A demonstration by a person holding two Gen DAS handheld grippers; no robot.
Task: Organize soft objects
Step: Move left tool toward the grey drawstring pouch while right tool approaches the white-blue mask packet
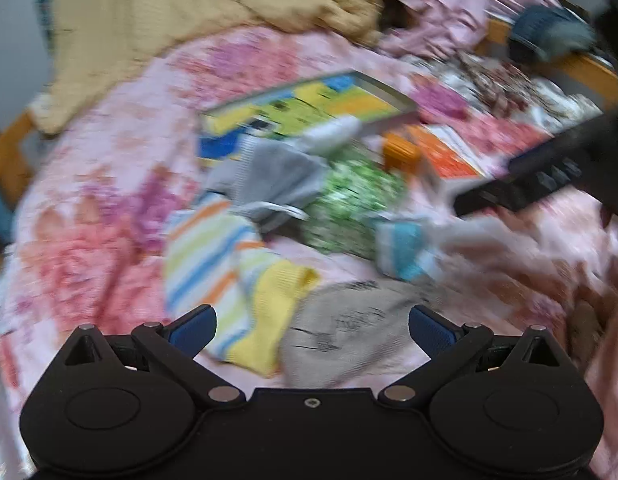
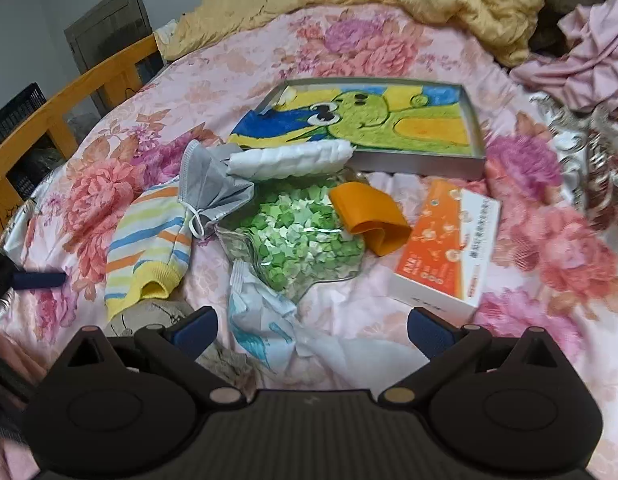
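We hold both the left gripper (image 1: 312, 330) and right gripper (image 2: 312, 330) wide and empty above the floral pink bedspread (image 2: 237, 72), a striped knit sock (image 2: 149, 246) at ten o'clock.

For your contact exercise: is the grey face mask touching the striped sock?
Touching. The right wrist view shows the grey face mask overlapping the striped sock's upper edge.
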